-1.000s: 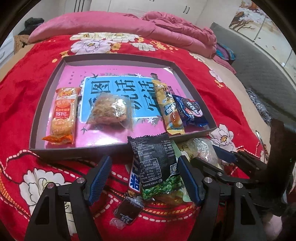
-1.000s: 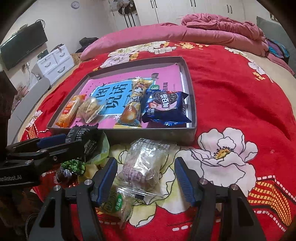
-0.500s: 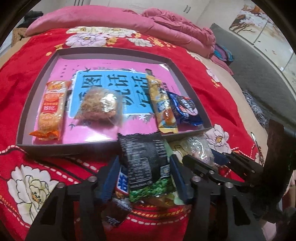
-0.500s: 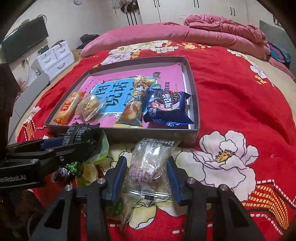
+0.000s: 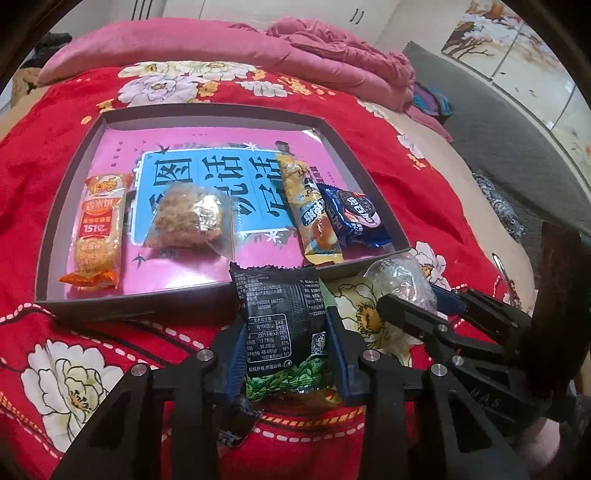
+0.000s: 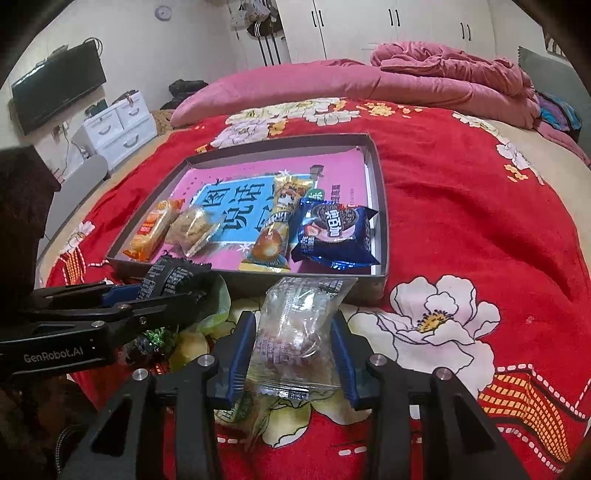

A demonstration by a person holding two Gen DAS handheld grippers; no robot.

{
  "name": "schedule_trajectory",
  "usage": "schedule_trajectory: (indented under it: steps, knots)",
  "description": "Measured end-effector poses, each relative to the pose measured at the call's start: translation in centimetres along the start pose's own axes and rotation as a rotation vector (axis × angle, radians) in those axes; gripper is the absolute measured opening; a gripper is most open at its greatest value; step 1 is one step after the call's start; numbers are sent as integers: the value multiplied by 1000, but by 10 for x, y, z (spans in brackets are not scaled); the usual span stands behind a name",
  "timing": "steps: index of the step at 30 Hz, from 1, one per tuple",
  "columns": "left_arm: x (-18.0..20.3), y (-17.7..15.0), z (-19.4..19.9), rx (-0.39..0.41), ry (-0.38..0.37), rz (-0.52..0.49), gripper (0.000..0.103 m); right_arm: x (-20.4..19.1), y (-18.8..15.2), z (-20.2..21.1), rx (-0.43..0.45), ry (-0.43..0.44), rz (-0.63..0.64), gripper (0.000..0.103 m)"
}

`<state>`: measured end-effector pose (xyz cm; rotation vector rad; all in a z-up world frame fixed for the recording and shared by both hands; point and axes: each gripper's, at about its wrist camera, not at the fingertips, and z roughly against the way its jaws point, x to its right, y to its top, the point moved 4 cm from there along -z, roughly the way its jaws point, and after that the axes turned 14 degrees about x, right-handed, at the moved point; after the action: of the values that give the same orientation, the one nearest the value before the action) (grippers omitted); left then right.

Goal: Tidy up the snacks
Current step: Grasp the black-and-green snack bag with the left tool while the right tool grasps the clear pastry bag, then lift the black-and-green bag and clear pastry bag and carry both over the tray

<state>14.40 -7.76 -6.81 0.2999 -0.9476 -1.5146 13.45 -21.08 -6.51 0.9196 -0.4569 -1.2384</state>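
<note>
Red floral blanket (image 6: 461, 221) covers bed; white wardrobes (image 6: 388, 26) behind.

One shallow grey tray (image 5: 70, 206) lies on one bed (image 6: 480, 229). Four snack packets sit inside it: one orange biscuit packet (image 5: 98, 230), one clear-wrapped crispy cake (image 5: 190, 221), one yellow bread packet (image 5: 312, 214) and one blue cookie packet (image 5: 356, 218). Outside the tray are one black-and-green packet (image 5: 282, 332) and one clear candy bag (image 6: 299, 332).

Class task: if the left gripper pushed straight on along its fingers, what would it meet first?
Probably the near wall of the shallow grey tray, just beyond the black-and-green snack packet that the closing left gripper pinches; depth is uncertain.
</note>
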Motion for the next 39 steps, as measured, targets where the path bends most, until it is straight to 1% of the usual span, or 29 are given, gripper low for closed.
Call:
schedule_trajectory:
  steps: [4,13,25,39]
  knots:
    - [-6,3,5,18,2,15,39,3,3,3,15,14,-34,41]
    - [-20,13,21,74,6,60,39,4,11,9,59,34,-55,41]
    - [-32,19,29,105,26,68,39,-12,17,6,74,65,-39,41]
    - [-65,31,40,155,62,146,39,-32,27,-3,83,100,-34,41]
